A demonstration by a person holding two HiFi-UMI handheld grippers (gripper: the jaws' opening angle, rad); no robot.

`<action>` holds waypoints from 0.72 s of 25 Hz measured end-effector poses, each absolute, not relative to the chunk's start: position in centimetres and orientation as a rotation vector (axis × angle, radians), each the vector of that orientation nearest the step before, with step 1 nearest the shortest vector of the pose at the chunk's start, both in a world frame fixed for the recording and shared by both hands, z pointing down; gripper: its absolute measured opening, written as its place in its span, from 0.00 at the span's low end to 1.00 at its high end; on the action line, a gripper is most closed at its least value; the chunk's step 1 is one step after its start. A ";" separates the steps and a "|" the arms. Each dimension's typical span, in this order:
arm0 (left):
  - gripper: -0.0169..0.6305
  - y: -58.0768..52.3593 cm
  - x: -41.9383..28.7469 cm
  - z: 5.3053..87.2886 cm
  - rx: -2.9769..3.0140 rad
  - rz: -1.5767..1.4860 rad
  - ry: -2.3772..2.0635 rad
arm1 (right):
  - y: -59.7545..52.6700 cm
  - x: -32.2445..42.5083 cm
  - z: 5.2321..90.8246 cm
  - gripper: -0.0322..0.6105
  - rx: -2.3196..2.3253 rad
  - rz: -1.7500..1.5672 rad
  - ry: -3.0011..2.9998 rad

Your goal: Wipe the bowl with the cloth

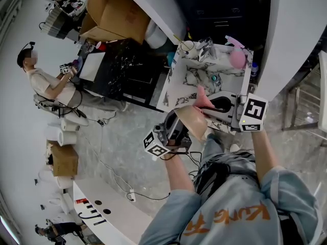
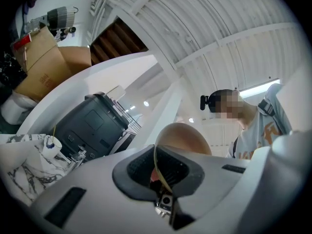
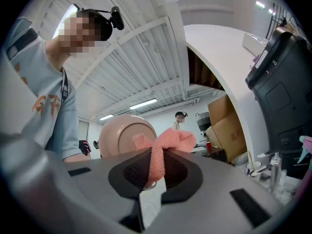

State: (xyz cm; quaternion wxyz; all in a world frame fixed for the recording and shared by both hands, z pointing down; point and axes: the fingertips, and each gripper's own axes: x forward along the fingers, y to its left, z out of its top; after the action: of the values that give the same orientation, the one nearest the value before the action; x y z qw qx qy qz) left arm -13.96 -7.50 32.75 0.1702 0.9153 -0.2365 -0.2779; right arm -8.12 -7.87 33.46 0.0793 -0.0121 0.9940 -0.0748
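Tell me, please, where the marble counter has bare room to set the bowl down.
The marble counter is bare along its left half, between the cup at the far edge and the bowl held at the near edge. The far edge is crowded with metal pieces and a pink object.

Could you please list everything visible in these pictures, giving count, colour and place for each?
bowl: one, beige-pink, held up by its rim in the left gripper.
cloth: one, pink, pinched in the right gripper, next to the bowl.
counter: one, white marbled, ahead of the person.
black appliance: one, black, behind the counter.
cardboard boxes: at least two, brown, far left.
seated person: one, light shirt, left of the room.
left gripper: one, grey, shut on the bowl's rim.
right gripper: one, grey, shut on the cloth.
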 end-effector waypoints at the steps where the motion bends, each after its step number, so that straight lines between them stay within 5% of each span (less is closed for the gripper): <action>1: 0.08 -7.7 -14.2 32.7 2.591 -0.807 -0.691 | -7.7 -8.2 33.8 0.13 -0.029 -0.218 2.993; 18: 0.08 -9.5 -15.0 35.2 2.513 -0.649 -0.837 | -7.6 -6.5 32.9 0.13 0.034 -0.267 2.907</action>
State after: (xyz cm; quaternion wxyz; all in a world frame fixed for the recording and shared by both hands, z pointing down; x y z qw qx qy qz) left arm -14.96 -9.53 35.22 0.2060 0.9017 -0.3004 -0.2329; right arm -6.46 -7.63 32.90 0.1109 0.0116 0.9896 -0.0907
